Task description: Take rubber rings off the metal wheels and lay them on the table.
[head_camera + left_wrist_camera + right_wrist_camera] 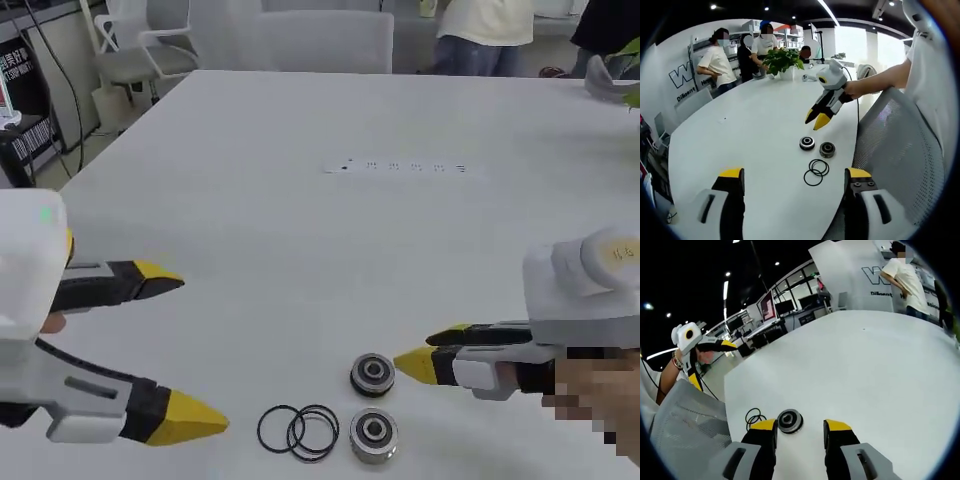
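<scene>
Thin black rubber rings (298, 430) lie flat on the white table (300, 230) close to its near edge, a few of them overlapping each other in one small group, and no gripper touches them. Just right of the rings stand two small round metal wheels, the farther wheel (372, 372) with a dark outer band and the nearer wheel (374, 436) with a brighter metal rim; the two are near each other but apart. The left gripper (195, 350) hovers at the left of the rings, its yellow-tipped jaws spread very wide with nothing between them; in the left gripper view the rings (816, 171) and both wheels are seen ahead of it. The right gripper (420, 358) is at the right, its tips pointing to the farther wheel and just beside it, not touching. In the right gripper view its jaws have a moderate gap and hold nothing, and one wheel (790, 420) sits just beside the left jaw tip, with the rings (754, 418) behind it
</scene>
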Motion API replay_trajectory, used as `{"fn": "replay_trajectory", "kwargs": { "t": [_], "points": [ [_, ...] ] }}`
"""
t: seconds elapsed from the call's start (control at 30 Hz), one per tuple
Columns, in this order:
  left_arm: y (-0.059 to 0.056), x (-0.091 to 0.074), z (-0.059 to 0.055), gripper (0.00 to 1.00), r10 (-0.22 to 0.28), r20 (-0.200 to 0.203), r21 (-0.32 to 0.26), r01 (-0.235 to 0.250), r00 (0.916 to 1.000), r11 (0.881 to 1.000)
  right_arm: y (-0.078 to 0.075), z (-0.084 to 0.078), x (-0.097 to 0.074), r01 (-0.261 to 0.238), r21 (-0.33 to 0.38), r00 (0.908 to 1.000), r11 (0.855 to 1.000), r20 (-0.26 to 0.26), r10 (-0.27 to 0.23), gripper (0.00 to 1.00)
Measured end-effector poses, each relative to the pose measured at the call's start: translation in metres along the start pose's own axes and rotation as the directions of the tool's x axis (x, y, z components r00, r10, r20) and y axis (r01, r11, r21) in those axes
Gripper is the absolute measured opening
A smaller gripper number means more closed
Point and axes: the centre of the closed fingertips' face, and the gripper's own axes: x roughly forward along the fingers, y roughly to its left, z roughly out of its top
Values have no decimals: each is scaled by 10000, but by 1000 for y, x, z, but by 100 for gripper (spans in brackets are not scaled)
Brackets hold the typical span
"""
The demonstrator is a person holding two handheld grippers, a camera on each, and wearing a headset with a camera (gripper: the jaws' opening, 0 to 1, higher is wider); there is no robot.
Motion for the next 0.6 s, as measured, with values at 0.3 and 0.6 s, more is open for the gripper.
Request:
{"fn": "replay_trajectory", "kwargs": {
  "t": [0.3,0.6],
  "points": [
    [11,18,41,71,-89,537,1230,22,9985,9924,3,-5,3,-92,-325,9996,9994,-272,84,34],
    [11,48,71,69,-384,964,2046,180,9946,9787,8,-15,10,-228,-832,9970,9963,-754,166,35]
  ]
}}
